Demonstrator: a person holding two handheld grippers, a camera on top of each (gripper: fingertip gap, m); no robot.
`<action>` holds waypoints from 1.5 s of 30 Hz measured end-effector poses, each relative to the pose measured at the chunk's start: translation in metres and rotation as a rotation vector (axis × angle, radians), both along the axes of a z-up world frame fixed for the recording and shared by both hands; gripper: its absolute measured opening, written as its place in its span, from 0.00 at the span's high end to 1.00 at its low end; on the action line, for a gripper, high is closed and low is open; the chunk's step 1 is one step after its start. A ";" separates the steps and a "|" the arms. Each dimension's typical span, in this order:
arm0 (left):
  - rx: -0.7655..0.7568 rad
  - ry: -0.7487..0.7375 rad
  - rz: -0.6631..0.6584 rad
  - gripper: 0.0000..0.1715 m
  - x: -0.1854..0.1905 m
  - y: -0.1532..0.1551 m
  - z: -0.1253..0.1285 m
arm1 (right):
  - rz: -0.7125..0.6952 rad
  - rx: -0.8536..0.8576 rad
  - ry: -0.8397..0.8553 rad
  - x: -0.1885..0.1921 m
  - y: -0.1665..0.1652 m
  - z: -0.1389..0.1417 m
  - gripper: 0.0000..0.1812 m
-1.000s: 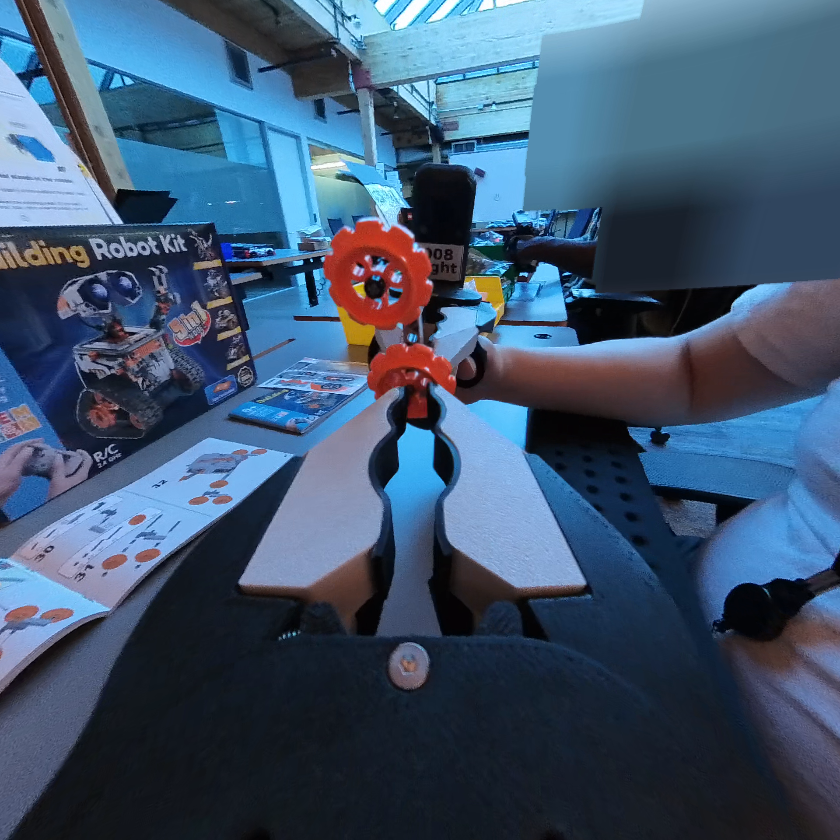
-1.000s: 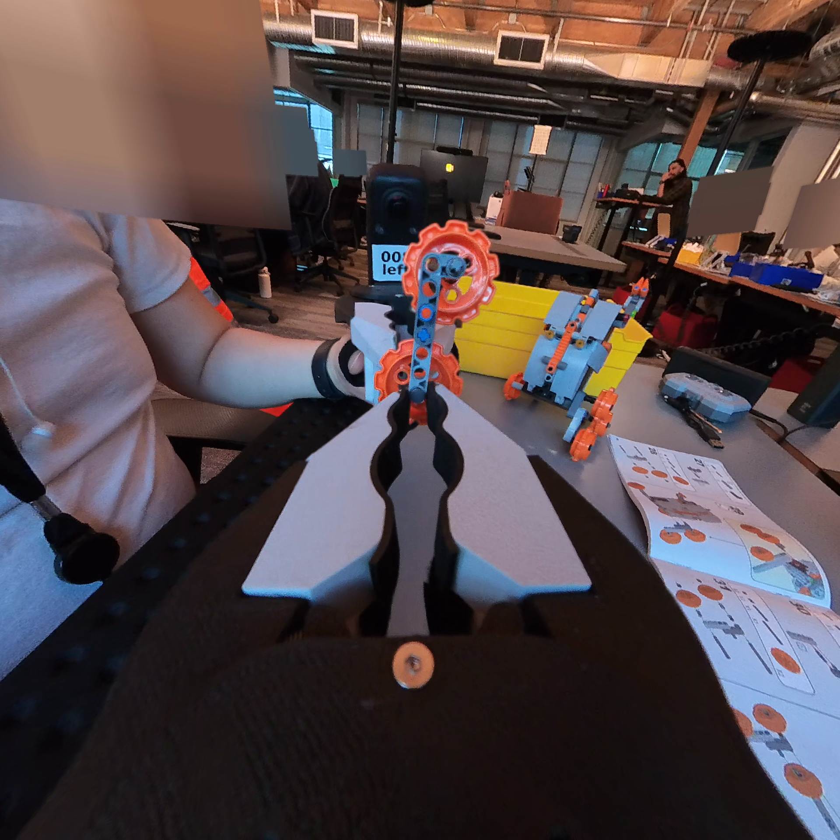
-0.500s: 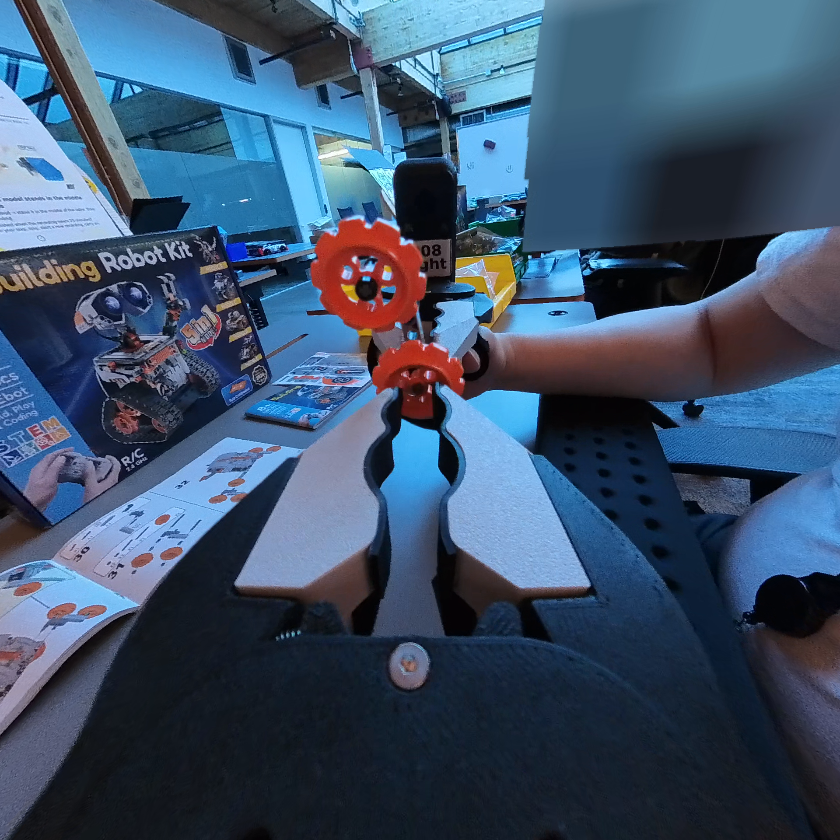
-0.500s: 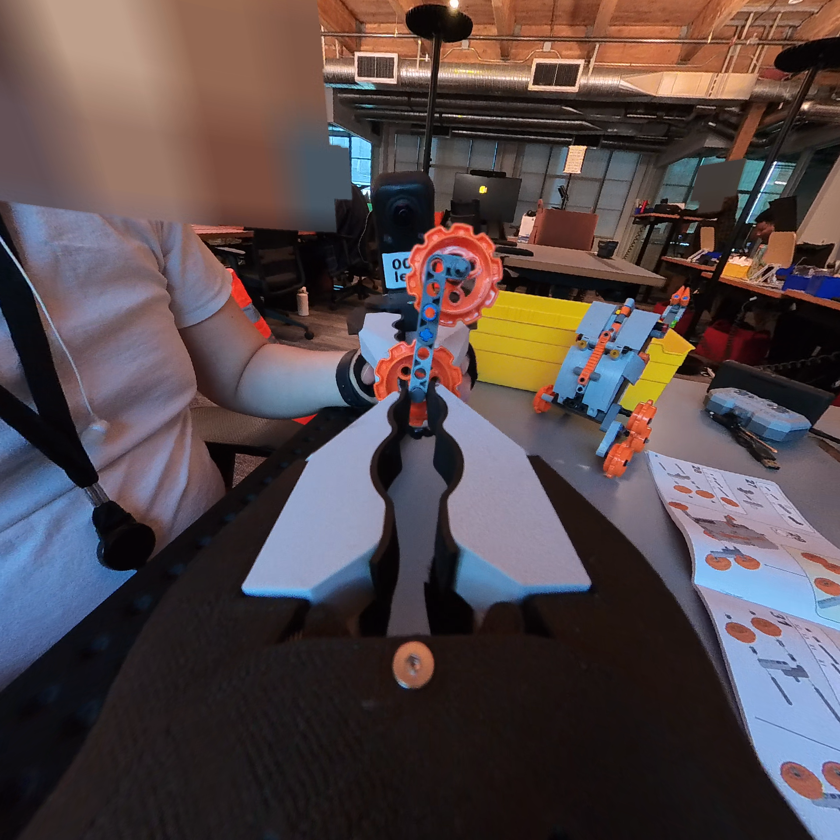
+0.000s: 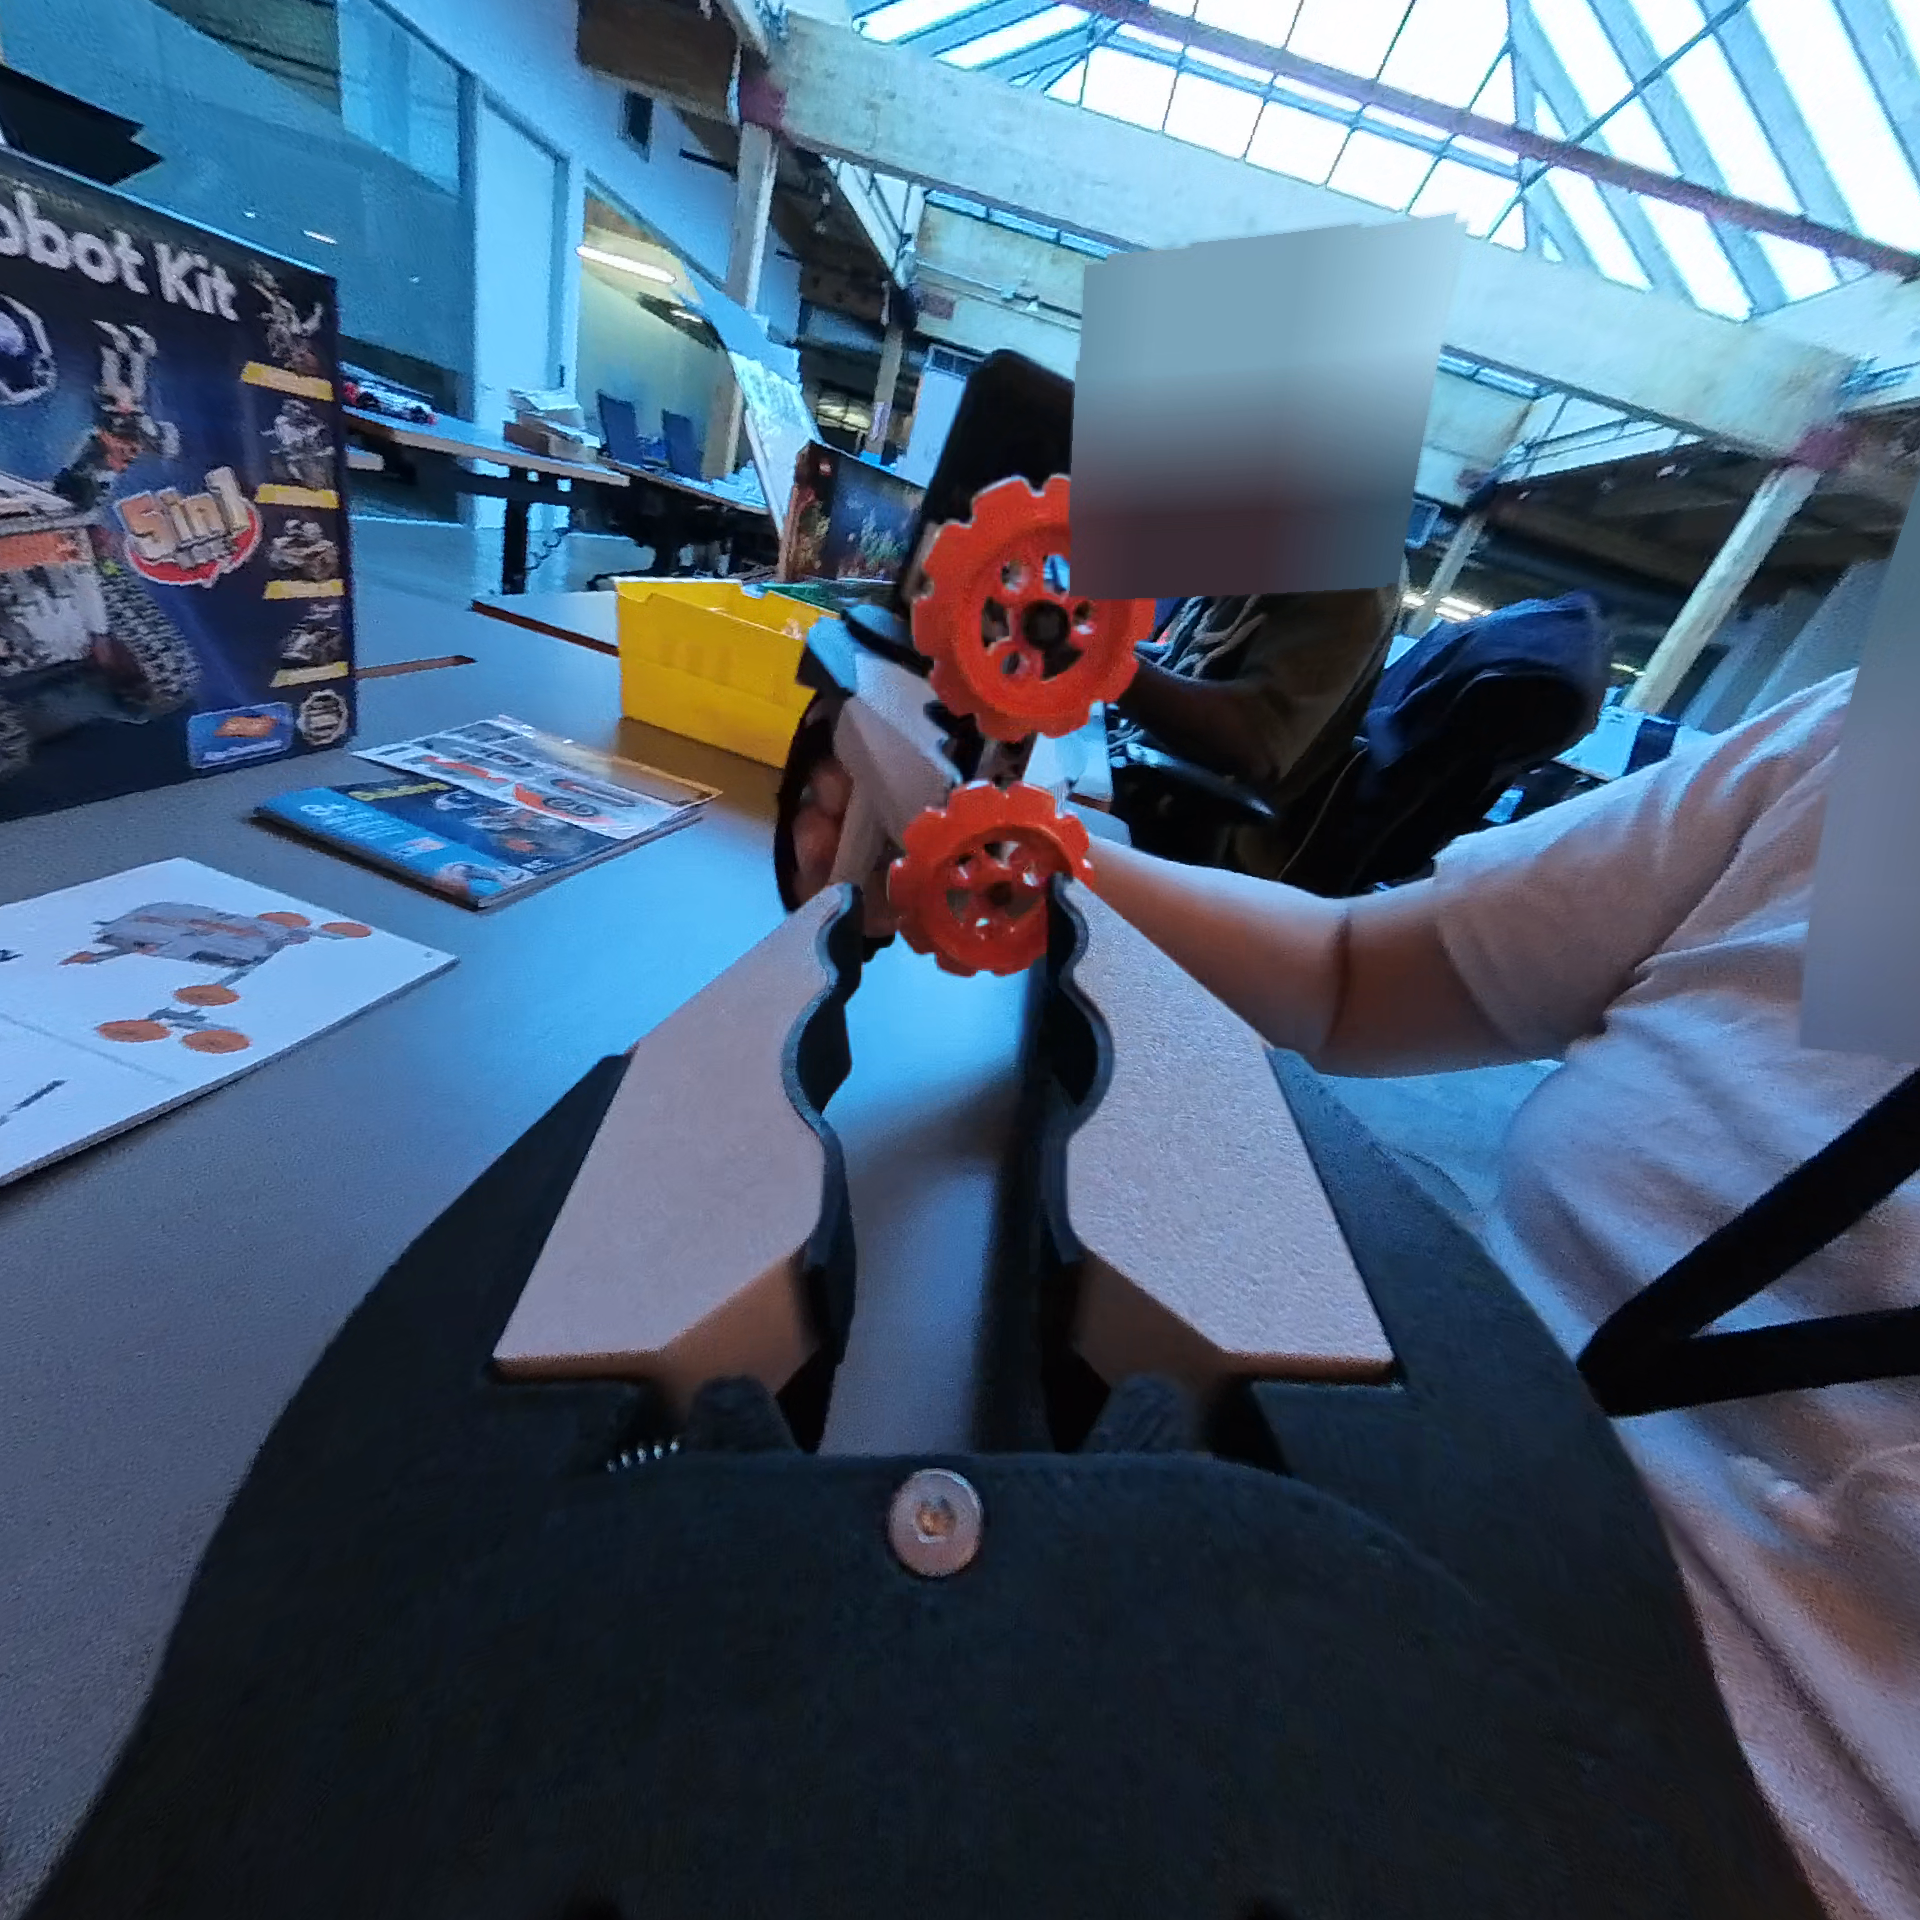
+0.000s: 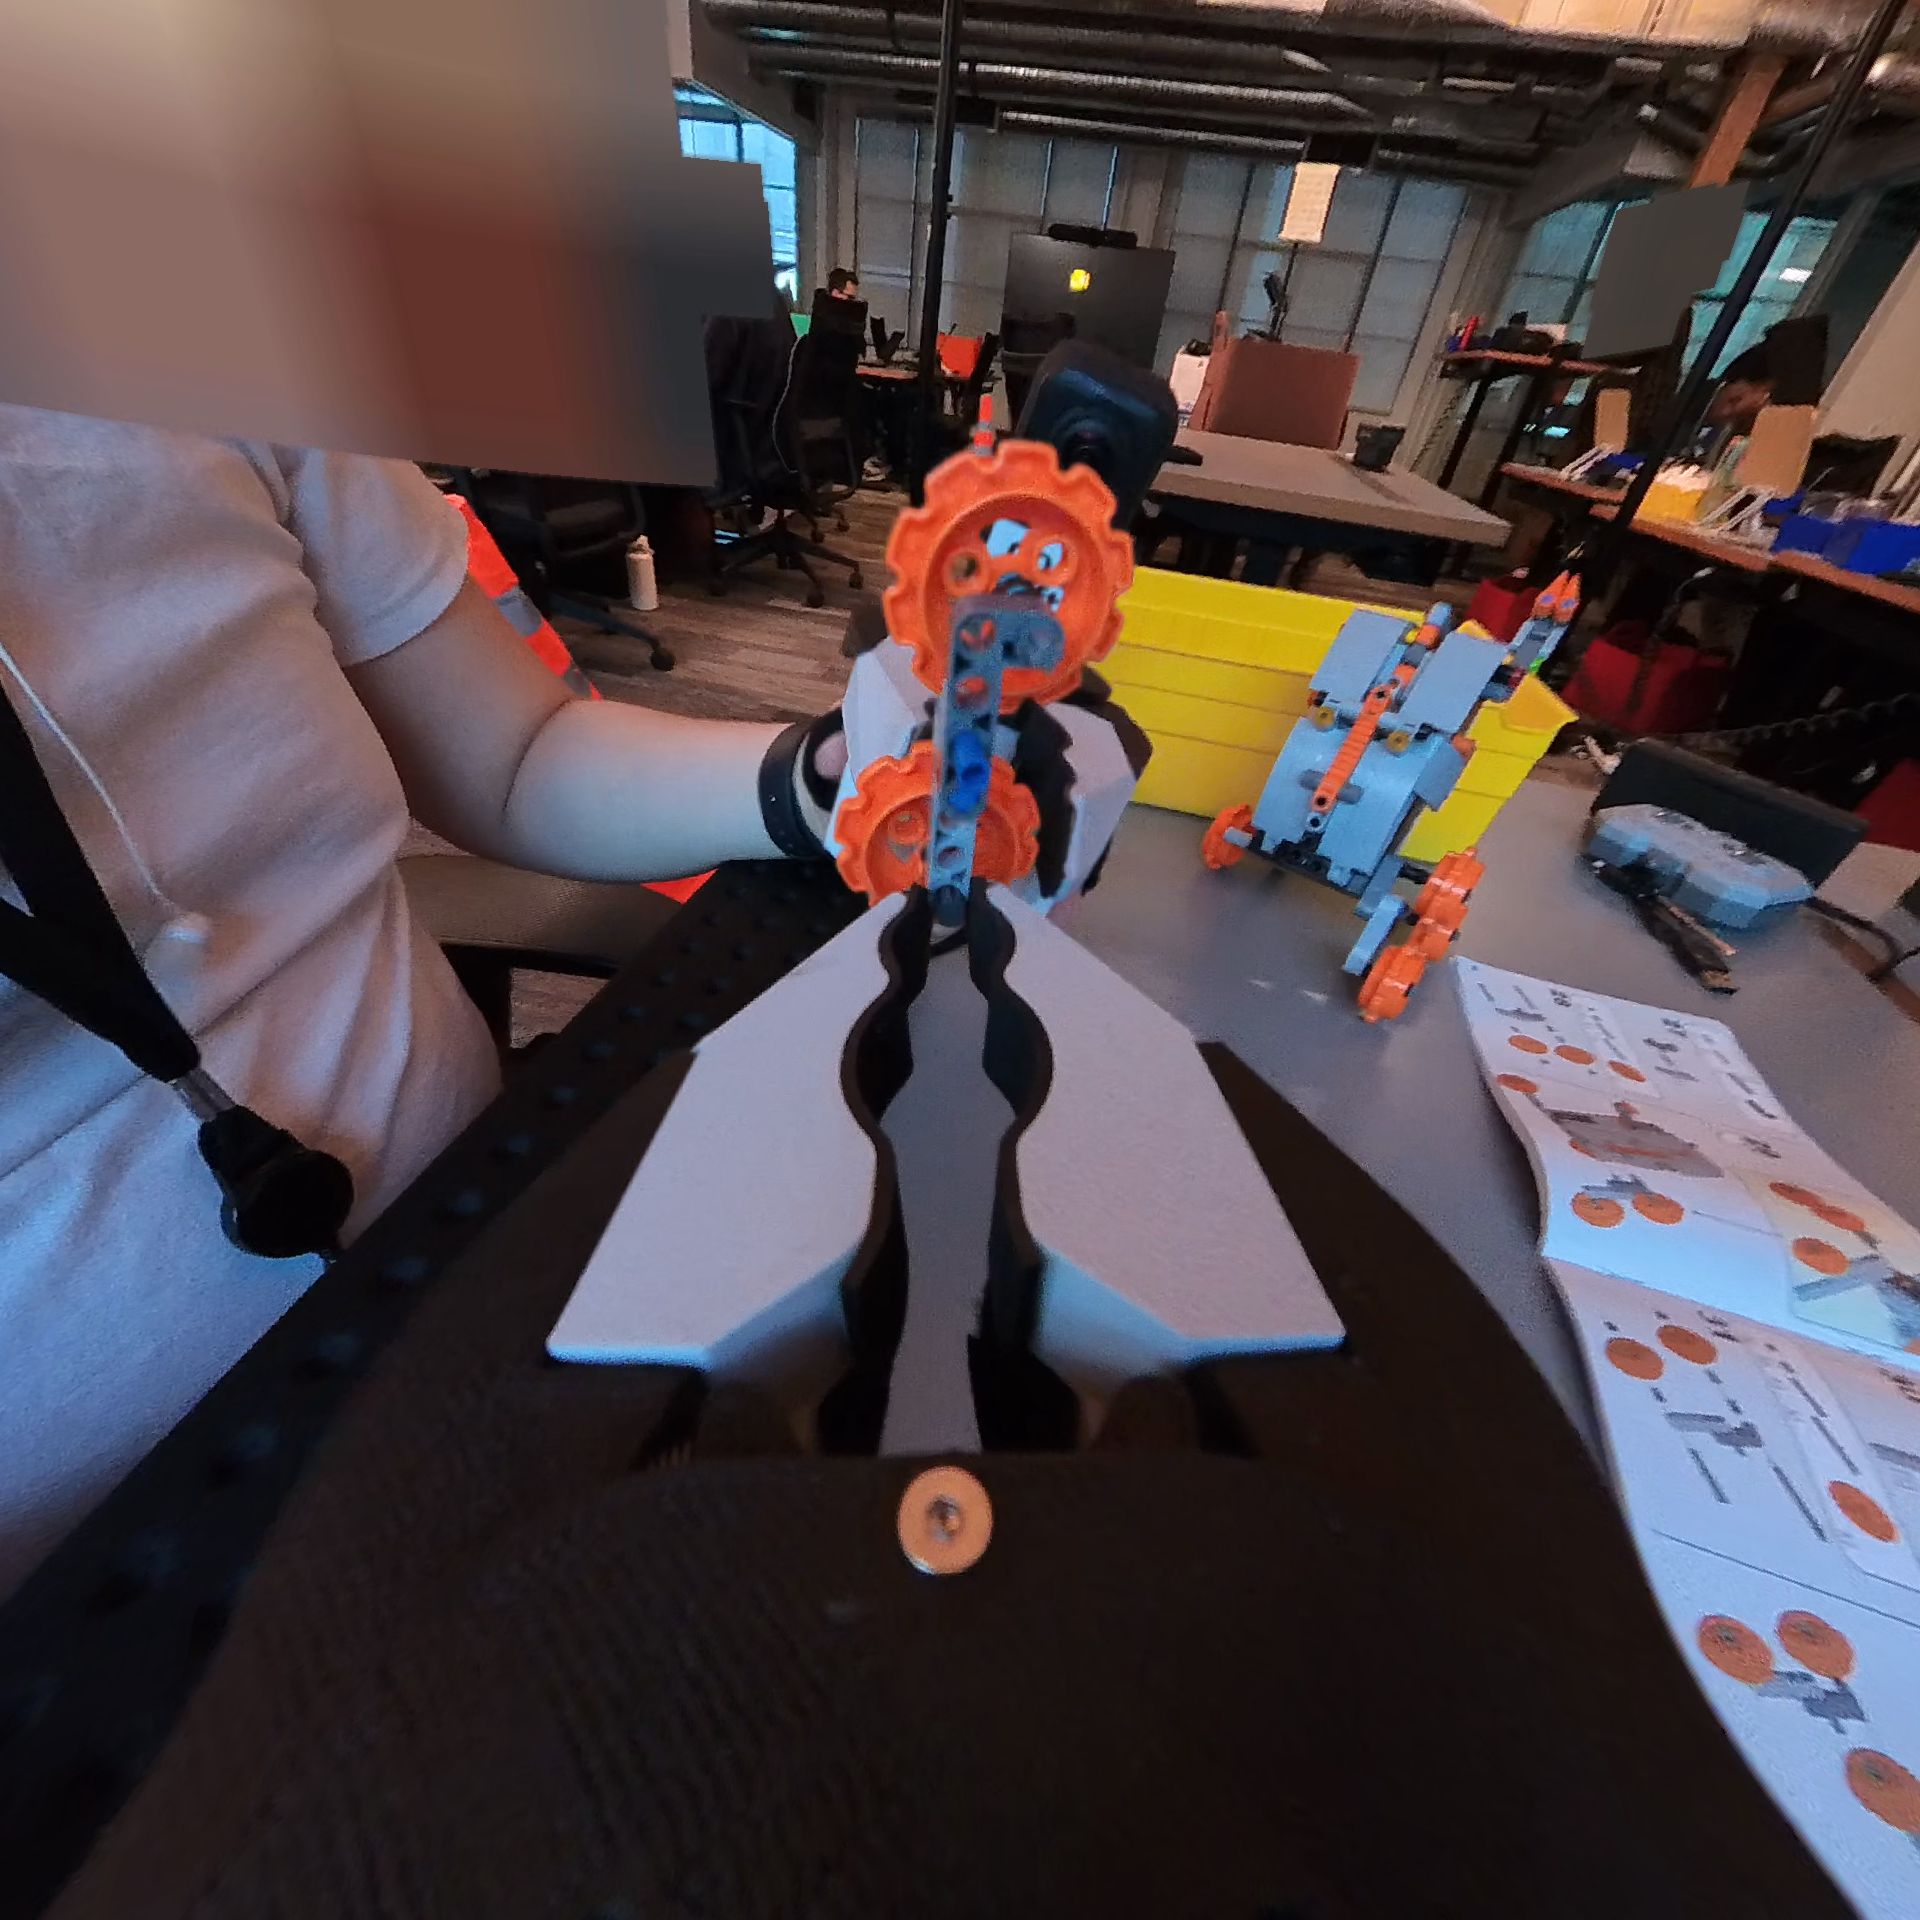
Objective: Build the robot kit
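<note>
A small assembly hangs in the air between my two grippers: a grey holed beam [image 6: 966, 748] with a large orange toothed wheel [image 6: 1008, 571] at its top and a smaller orange wheel [image 6: 894, 831] lower down. My right gripper [image 6: 945, 920] is shut on the beam's bottom end. My left gripper [image 5: 956, 904] is open, and the smaller wheel [image 5: 987, 878] sits face-on between its fingertips, with the right finger at the rim. The large wheel [image 5: 1029, 623] stands above it. The right gripper's white fingers [image 5: 894, 748] show behind the wheels.
On the grey table stand a dark kit box [image 5: 166, 499], a booklet [image 5: 488, 800], an open instruction sheet [image 5: 156, 987] [image 6: 1714, 1247], a yellow bin [image 5: 707, 665] [image 6: 1226, 686], a grey and orange robot model [image 6: 1361, 769] and a grey controller [image 6: 1694, 862]. The person's arm and body are close by. Left and right tips are no more than a few centimetres apart.
My left gripper has opened; it was shut on the orange pin under the smaller wheel. Its view has swung right and upward. The right gripper still holds the beam.
</note>
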State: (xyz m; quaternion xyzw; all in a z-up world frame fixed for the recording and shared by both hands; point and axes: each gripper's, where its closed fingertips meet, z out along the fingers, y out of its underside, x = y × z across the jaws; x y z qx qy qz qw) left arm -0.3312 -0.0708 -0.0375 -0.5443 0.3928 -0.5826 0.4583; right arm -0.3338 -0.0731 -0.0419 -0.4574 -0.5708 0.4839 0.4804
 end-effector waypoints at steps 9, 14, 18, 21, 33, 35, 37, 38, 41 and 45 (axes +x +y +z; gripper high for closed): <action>-0.036 -0.039 -0.075 0.76 0.001 -0.009 0.004 | 0.041 -0.147 0.005 0.002 0.001 0.001 0.97; 0.053 0.043 0.064 0.73 0.006 0.006 -0.007 | -0.063 -0.127 -0.074 0.001 0.016 -0.011 0.97; 0.106 0.129 0.148 0.76 0.009 0.015 -0.020 | -0.122 -0.081 -0.138 -0.001 0.021 -0.018 0.97; 0.112 0.145 0.161 0.76 0.010 0.017 -0.022 | -0.162 -0.008 -0.194 0.000 0.023 -0.019 0.97; -0.035 -0.319 0.105 0.77 -0.006 0.010 0.063 | -0.295 0.425 -0.220 -0.022 0.023 0.070 0.86; -0.064 -0.371 0.078 0.77 -0.009 0.009 0.073 | -0.327 0.443 -0.170 -0.018 0.024 0.083 0.83; -0.095 -0.402 0.078 0.77 -0.012 0.013 0.079 | -0.344 0.439 -0.079 -0.014 0.024 0.097 0.81; -0.119 -0.420 0.074 0.77 -0.014 0.015 0.081 | -0.345 0.432 -0.051 -0.011 0.023 0.100 0.81; -0.276 -0.506 0.031 0.77 -0.017 0.024 0.088 | -0.354 0.389 0.018 -0.007 0.017 0.106 0.77; -0.539 -0.665 -0.008 0.77 -0.023 0.041 0.085 | -0.541 0.419 -0.004 -0.006 0.021 0.103 0.69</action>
